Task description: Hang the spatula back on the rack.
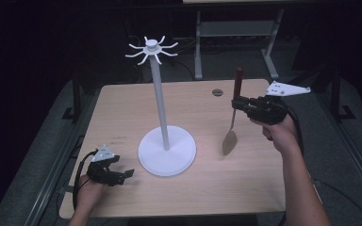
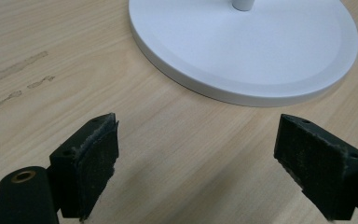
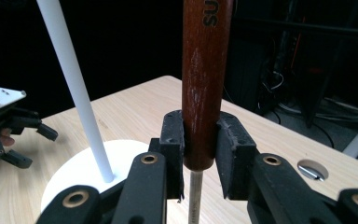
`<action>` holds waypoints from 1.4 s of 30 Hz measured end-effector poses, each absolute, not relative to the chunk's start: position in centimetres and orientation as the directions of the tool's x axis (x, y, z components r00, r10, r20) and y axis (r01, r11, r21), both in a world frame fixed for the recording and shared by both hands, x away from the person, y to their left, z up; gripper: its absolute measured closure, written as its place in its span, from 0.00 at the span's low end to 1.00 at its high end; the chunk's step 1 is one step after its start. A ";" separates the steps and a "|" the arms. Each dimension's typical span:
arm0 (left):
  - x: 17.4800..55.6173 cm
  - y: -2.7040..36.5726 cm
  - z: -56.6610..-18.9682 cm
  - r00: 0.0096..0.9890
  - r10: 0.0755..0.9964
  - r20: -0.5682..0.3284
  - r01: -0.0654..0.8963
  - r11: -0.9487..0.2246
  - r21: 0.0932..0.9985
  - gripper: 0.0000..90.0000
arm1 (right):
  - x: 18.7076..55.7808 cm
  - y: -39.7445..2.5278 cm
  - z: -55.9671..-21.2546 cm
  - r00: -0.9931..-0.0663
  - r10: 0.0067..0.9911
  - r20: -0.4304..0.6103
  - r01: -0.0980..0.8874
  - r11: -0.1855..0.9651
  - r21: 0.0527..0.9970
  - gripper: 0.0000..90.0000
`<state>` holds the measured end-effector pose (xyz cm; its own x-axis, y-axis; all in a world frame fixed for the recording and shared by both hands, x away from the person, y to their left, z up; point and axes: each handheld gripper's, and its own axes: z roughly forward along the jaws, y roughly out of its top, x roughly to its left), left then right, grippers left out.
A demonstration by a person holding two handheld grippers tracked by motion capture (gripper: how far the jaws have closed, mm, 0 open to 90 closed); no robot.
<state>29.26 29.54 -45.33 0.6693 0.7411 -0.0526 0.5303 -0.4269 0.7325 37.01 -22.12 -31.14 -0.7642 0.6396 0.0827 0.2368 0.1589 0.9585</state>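
Stand [image 1: 161, 110] is the landmark here: a white pole on a round base at mid-table, with a ring of hooks at its top. Left of its base and nearer the person, the left gripper [image 1: 122, 175] rests low by the table's near edge, jaws spread wide and empty, pointing toward the base rim just beyond them. Right of the stand and well apart from it, the right gripper [image 1: 238, 102] is clenched on the brown wooden handle of a spatula [image 1: 232, 117]. The spatula hangs upright, long axis roughly parallel to the pole: handle end up, thin metal shank running down to the blade, which sits just above or on the tabletop; I cannot tell which. Judging from this, hanging it calls for carrying it left and upward, since the hooks sit above the handle's top.
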 end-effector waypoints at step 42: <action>29.2 29.6 -45.3 0.669 0.741 -0.058 0.526 -0.417 0.741 0.15 | 35.8 -12.6 -24.3 -0.891 0.453 -0.011 0.067 0.157 0.985 0.82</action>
<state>29.24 29.59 -45.28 0.6690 0.7410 -0.0581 0.5260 -0.4168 0.7414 35.83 -12.63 -24.25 -0.8914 0.4530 -0.0114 0.0670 0.1566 0.9854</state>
